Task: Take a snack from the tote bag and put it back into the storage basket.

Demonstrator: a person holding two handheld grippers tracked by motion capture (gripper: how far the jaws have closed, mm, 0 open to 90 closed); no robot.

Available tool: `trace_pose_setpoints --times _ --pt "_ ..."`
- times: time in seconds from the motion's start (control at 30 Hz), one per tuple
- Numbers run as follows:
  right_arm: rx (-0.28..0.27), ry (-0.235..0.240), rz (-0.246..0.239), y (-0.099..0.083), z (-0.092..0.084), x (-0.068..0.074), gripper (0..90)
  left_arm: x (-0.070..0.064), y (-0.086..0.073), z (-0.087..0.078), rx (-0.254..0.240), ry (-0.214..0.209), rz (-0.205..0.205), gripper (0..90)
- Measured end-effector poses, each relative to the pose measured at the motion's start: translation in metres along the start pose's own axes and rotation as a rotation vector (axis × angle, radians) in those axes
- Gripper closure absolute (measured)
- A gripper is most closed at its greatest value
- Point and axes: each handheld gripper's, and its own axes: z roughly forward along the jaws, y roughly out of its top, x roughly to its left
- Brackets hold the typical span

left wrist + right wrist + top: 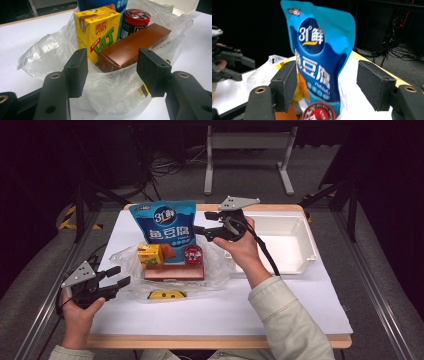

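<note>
- Two grippers, both spread wide and empty: left gripper (121, 275) near the plastic bag (212, 265).
- Right gripper (200, 231) seemingly just beside, not touching, the upright blue pouch (162, 222).

Desk (225, 320): white top, light wood edge, aluminium rails (40, 310) along both sides. Grey carpet floor (250, 175). White metal stand frame (248, 142) at 12 o'clock, cable tangle (167, 165) at 11 o'clock beside it. Yellow-black hazard tape (67, 217) on the floor at 10 o'clock. Surroundings dark, light falls on the desk.
</note>
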Motion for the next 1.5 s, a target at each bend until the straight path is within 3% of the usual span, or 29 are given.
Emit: trace_pose_setpoints --times 0.33,0.7,0.97,1.13,1.27,1.37,1.5 --pt "0.001 0.033 0.015 0.007 0.034 -0.013 31.8 0.001 -0.002 0.003 0.02 0.022 0.006 41.3" --pt "-0.011 0.05 0.023 0.003 0.054 -0.022 32.2 0.002 -0.002 0.003 0.019 0.029 0.003 41.2" --pt "0.003 0.089 0.016 -0.001 0.071 -0.028 34.0 0.003 -0.004 0.004 0.024 0.027 0.003 41.2" --pt "0.019 0.093 -0.024 -0.001 0.08 -0.025 37.7 0.004 -0.004 0.005 0.025 0.027 0.003 41.3" --pt "0.022 0.113 -0.027 -0.002 0.087 -0.023 41.9 0.004 -0.004 0.005 0.023 0.026 0.001 41.3" --pt "0.014 0.16 -0.013 -0.004 0.093 -0.021 45.7 0.004 -0.005 0.005 0.025 0.025 0.002 41.7" --pt "0.004 0.145 -0.035 -0.006 0.097 -0.02 50.4 0.004 -0.005 0.005 0.026 0.013 0.004 43.6"
